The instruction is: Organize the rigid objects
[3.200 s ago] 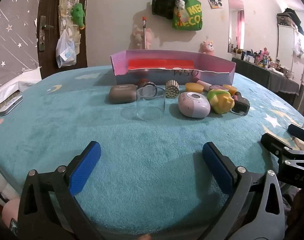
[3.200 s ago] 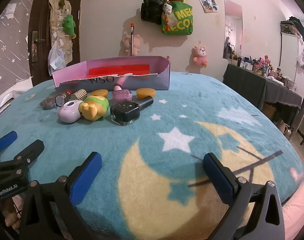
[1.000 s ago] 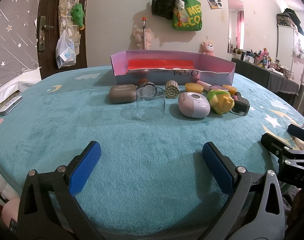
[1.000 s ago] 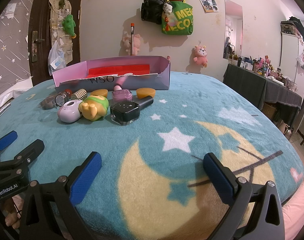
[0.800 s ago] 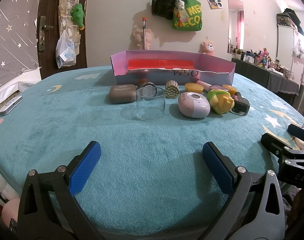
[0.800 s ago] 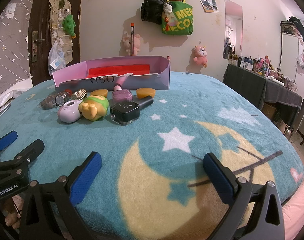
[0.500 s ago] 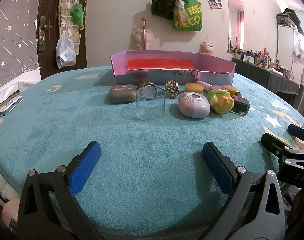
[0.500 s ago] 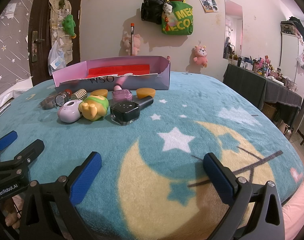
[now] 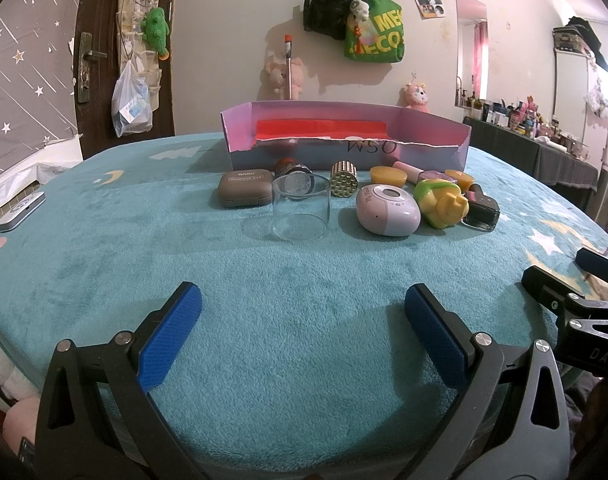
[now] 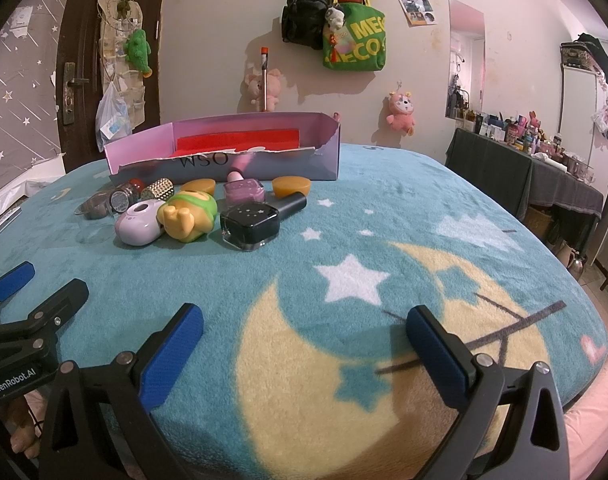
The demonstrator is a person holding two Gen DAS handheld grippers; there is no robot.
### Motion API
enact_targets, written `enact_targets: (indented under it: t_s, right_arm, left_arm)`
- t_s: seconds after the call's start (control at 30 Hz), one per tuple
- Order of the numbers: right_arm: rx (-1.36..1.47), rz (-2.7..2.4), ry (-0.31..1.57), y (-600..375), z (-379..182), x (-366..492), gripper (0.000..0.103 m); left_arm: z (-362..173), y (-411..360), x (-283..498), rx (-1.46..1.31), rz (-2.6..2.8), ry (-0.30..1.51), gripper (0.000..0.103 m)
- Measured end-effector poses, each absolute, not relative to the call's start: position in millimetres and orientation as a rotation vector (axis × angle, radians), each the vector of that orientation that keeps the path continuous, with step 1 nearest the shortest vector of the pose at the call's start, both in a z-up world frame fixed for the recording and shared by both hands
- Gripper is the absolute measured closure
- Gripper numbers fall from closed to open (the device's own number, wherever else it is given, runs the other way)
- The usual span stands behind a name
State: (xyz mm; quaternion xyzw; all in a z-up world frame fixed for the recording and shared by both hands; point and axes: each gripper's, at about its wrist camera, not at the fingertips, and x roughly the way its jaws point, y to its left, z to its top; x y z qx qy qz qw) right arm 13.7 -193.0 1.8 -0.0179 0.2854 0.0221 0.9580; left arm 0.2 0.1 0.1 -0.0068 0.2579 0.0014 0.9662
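Note:
Several small objects lie in a row on the teal blanket before an open pink box (image 9: 344,136) (image 10: 223,148): a brown case (image 9: 245,194), a clear glass cup (image 9: 300,212), a studded cylinder (image 9: 344,185), a pale pink oval device (image 9: 387,210) (image 10: 139,223), a green-yellow toy (image 9: 442,203) (image 10: 189,216) and a black bottle (image 9: 480,212) (image 10: 255,220). My left gripper (image 9: 301,312) is open and empty, well short of the cup. My right gripper (image 10: 304,332) is open and empty over the moon pattern, right of the objects.
A silver flat device (image 9: 21,212) lies at the blanket's left edge. A dark table (image 10: 524,176) with clutter stands to the right. Bags and plush toys hang on the back wall. Each gripper shows at the edge of the other's view.

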Motion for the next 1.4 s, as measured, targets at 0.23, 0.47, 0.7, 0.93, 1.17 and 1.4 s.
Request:
enact_targets:
  t_s: [0.23, 0.47, 0.7, 0.93, 1.17, 1.4]
  right_arm:
    - [-0.033, 0.051, 0.588, -193.4, 2.1, 14.7, 0.000]
    - [0.004, 0.079, 0.634, -203.1, 15.5, 31.6, 0.000]
    - [0.011, 0.084, 0.668, -203.6, 26.9, 50.8, 0.000]
    - [0.019, 0.082, 0.743, -202.6, 35.5, 79.1, 0.000]
    - [0.048, 0.074, 0.797, -197.8, 43.4, 106.7, 0.000]
    - [0.046, 0.043, 0.868, -188.1, 37.4, 130.2, 0.000]
  left_arm:
    - [5.3, 0.3, 4.7, -0.016, -0.005, 0.555, 0.000]
    - [21.1, 8.0, 16.1, -0.049, -0.026, 0.574, 0.000]
    - [39.5, 17.2, 42.1, -0.046, -0.027, 0.614, 0.000]
    - [42.2, 26.7, 60.5, -0.032, -0.041, 0.663, 0.000]
    - [39.5, 33.0, 77.3, -0.015, -0.067, 0.713, 0.000]
    - [38.4, 39.4, 89.9, 0.000, -0.091, 0.754, 0.000]
